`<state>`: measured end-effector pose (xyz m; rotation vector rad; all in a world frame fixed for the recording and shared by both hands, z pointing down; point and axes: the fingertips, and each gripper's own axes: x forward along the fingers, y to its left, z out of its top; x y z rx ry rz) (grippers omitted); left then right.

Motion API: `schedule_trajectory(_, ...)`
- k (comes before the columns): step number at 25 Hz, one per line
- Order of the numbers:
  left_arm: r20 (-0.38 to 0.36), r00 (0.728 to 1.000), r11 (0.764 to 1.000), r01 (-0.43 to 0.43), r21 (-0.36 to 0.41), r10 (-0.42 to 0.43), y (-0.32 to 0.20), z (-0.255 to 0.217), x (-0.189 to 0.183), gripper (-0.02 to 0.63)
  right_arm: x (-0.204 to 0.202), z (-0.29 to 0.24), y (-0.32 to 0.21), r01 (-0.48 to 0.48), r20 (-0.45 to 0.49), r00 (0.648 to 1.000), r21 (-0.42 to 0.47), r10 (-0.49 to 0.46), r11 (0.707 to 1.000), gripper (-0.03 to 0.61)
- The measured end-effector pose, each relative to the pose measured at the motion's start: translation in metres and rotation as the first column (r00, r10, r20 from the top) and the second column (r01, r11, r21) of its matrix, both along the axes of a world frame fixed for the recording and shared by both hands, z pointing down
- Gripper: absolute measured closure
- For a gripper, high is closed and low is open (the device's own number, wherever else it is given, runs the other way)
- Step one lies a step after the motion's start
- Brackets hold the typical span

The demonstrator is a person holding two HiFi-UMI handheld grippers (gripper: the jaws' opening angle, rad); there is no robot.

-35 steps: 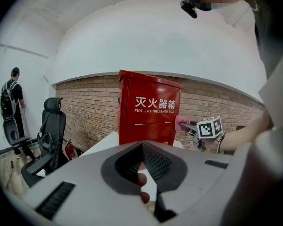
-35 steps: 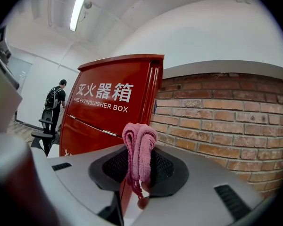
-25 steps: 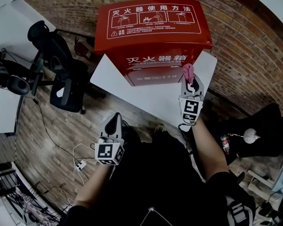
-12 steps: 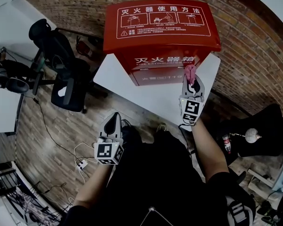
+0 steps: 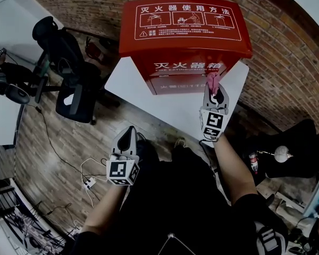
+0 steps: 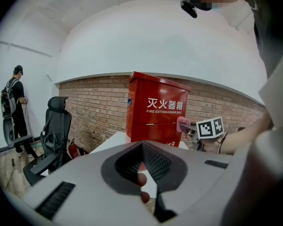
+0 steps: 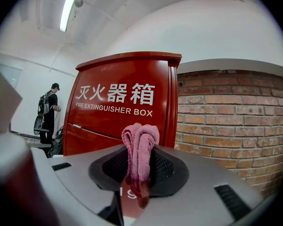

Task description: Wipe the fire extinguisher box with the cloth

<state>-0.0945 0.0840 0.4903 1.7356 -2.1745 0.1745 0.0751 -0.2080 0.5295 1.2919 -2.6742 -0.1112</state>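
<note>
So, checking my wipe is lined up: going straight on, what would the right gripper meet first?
Probably the fire extinguisher box front, near its right edge, the pink cloth in the right gripper touching first; gap unclear.

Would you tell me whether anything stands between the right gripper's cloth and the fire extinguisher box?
Nothing visible does: the pink cloth, clamped in the right gripper, faces the red fire extinguisher box near its front's right edge, with nothing between them.
</note>
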Motion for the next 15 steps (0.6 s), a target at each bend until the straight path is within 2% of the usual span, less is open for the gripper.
schedule_trajectory(7,-0.003,1.000,1.000,0.014,0.005,-0.014,0.003,0.001,-0.002,0.586,-0.005,-0.001,0.004,-0.007,0.000,1.000,-0.011,0.007,1.000,0.472)
schedule_trajectory(15,-0.005,1.000,1.000,0.028,0.011,-0.028,0.003,0.002,-0.006,0.586,-0.025,-0.002,0.016,0.047,0.004,0.999,-0.011,-0.046,0.999,0.472)
